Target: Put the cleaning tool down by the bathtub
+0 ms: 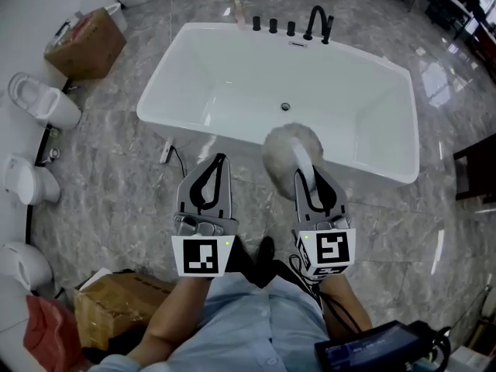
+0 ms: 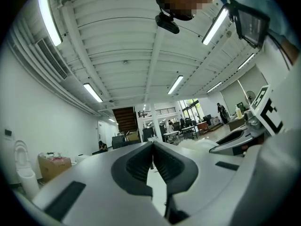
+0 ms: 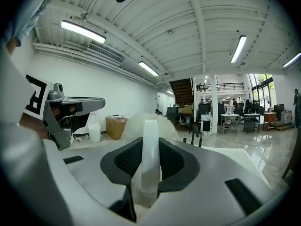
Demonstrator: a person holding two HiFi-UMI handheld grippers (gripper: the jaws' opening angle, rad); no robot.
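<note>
A cleaning tool with a fluffy pale head (image 1: 288, 147) and a white handle (image 1: 304, 173) is held over the floor just in front of the white bathtub (image 1: 232, 134). My right gripper (image 1: 308, 177) is shut on the handle. In the right gripper view the handle (image 3: 150, 159) stands upright between the dark pads, with the fluffy head (image 3: 138, 122) beyond the right gripper (image 3: 150, 147). My left gripper (image 1: 215, 160) hovers beside it on the left, shut and empty. Its pads (image 2: 141, 166) touch in the left gripper view, where the left gripper (image 2: 152, 149) points level across the room.
Black taps (image 1: 314, 23) and a soap bottle (image 1: 235, 8) stand on the tub's far rim. Toilets (image 1: 43, 103) line the left wall, near a cardboard box (image 1: 85, 43). Another box (image 1: 116, 304) sits at lower left. Dark furniture (image 1: 474, 169) stands on the right. The floor is glossy grey marble.
</note>
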